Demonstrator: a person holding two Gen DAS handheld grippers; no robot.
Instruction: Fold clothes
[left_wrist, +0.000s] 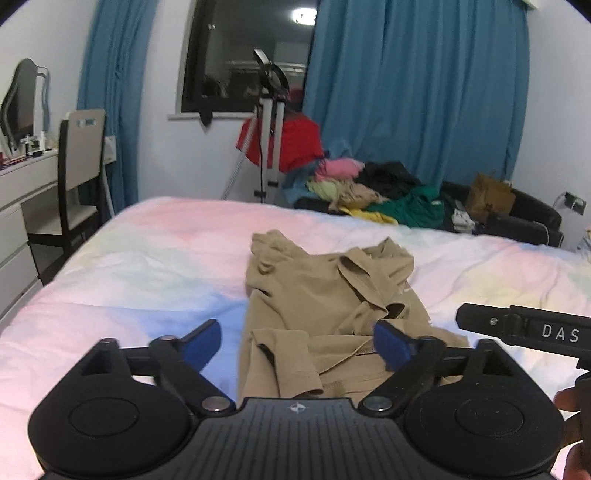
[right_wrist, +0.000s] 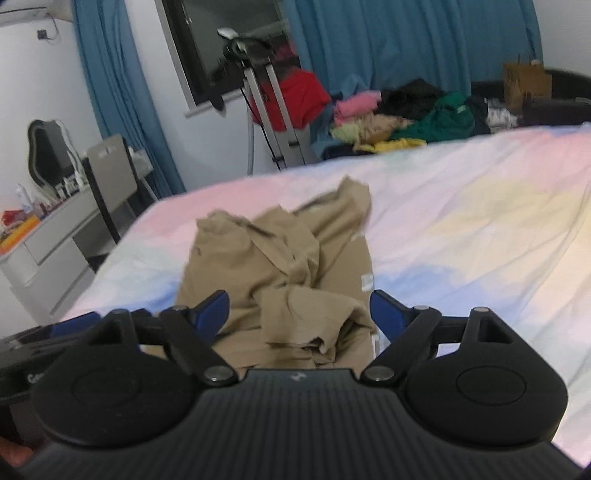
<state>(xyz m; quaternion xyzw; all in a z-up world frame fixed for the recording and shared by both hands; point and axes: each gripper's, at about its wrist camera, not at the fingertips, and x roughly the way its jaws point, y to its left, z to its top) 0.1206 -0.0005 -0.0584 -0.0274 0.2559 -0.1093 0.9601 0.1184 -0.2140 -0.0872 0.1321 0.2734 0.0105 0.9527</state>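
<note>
**Tan garment crumpled on a pastel bed, both grippers spread wide above it**

A bed (left_wrist: 147, 266) with a pastel cover in pink, pale blue, yellow and white fills the lower half of both views; the cover is softly wrinkled. Beyond its far edge hang blue curtains (left_wrist: 417, 85) on either side of a dark window (left_wrist: 243, 55), with white wall between. A tripod stand (left_wrist: 269, 122) stands in front of the window, with something red (left_wrist: 291, 142) draped just behind it. To its right a heap of clothes (left_wrist: 376, 188) in pink, yellow-green, black and green lies on a dark sofa (left_wrist: 528, 218), near a brown paper bag (left_wrist: 489, 197). At the left wall stand a white dresser (left_wrist: 22, 192) with small items on top, a mirror (left_wrist: 20, 101) and a chair (left_wrist: 79, 162).

The tan garment (left_wrist: 325, 314) lies on the bed cover, roughly mid-bed. It is rumpled, not flat: folds bunch across its middle, a sleeve-like flap lies over the near part, and the far end is humped up. In the right wrist view a small white label (right_wrist: 366, 282) shows at its right edge.

The left gripper (left_wrist: 299, 343) hovers over the garment's near end, its blue-tipped fingers (left_wrist: 201, 345) far apart and holding nothing. The right gripper (right_wrist: 299, 314) is likewise wide open and empty, the cloth showing between its fingers (right_wrist: 386, 312). Its black body also juts into the left wrist view from the right.
</note>
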